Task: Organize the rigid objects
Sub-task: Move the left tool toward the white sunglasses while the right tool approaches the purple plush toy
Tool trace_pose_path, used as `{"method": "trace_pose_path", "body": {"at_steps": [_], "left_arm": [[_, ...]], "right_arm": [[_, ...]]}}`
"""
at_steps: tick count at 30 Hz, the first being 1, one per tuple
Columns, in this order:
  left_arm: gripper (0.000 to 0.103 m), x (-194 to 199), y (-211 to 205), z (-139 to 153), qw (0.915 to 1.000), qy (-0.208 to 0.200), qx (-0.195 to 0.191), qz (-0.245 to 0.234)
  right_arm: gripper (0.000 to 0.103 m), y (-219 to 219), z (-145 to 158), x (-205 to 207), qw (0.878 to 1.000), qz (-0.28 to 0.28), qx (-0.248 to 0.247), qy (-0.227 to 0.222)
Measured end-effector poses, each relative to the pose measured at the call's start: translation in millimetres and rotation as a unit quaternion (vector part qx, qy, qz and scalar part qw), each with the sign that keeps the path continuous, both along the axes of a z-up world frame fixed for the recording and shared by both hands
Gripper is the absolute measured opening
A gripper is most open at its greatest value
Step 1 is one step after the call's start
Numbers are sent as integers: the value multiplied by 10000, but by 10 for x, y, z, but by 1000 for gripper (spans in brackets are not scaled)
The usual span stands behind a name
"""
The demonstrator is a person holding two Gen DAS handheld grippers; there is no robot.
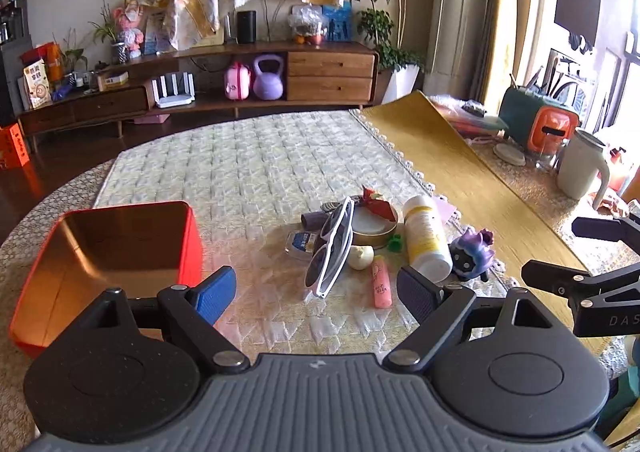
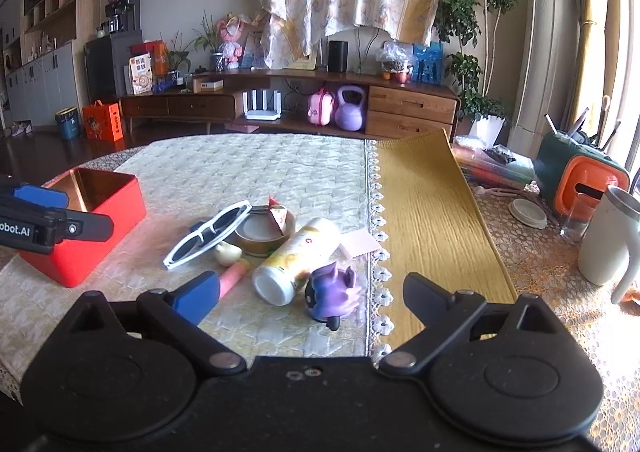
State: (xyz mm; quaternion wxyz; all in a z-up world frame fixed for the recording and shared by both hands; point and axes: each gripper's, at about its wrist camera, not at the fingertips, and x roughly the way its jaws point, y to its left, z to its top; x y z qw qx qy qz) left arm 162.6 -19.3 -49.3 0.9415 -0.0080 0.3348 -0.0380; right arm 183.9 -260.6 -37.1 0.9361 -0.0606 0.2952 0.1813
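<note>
Black jaws are standing wide apart on both tools, gripping nothing: the left gripper (image 1: 316,294) is hovering over the near edge of the quilted cloth (image 1: 240,172), and the right gripper (image 2: 310,296) is hanging just right of it, over the seam with the yellow runner (image 2: 432,212).

Just beyond the fingers, one loose cluster of small things is lying mid-table. Nearest are sitting one pink tube (image 1: 382,284), lying flat, and one purple toy figure (image 2: 332,292), tipped forward on its face beside the lace edge. One white bottle with a yellow label (image 2: 296,264) is lying on its side, its base pointing near, touching the toy. One pair of white-framed sunglasses (image 1: 330,252) with dark lenses is leaning tilted, its upper end resting on one round gold tin (image 2: 260,236). One small cream-coloured piece (image 1: 361,256) is sitting between glasses and bottle. One red folded wrapper (image 1: 378,200) is perching on the tin's far rim.

Left of the cluster, well apart, one red box (image 1: 188,244) is standing open, its inner walls coppery.

Far right, one white mug (image 2: 608,236) is standing upright.
</note>
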Motion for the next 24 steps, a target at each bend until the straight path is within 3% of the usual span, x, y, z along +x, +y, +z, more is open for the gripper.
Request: {"method": "trace_pose_path", "body": {"at_steps": [7,15,24], "left_arm": [[88,385,-54,-319,9994,304,161,-78],[88,754,-54,-621,9975,643,288,-45],[88,1033,-26,-801,9958,905,103,-90]], "right_arm": [[86,1,-247,338,9993,116,-103,354],[82,20,-455,548,9979,175,-309,549],[77,36,-580,706,9966,229,-402,675]]}}
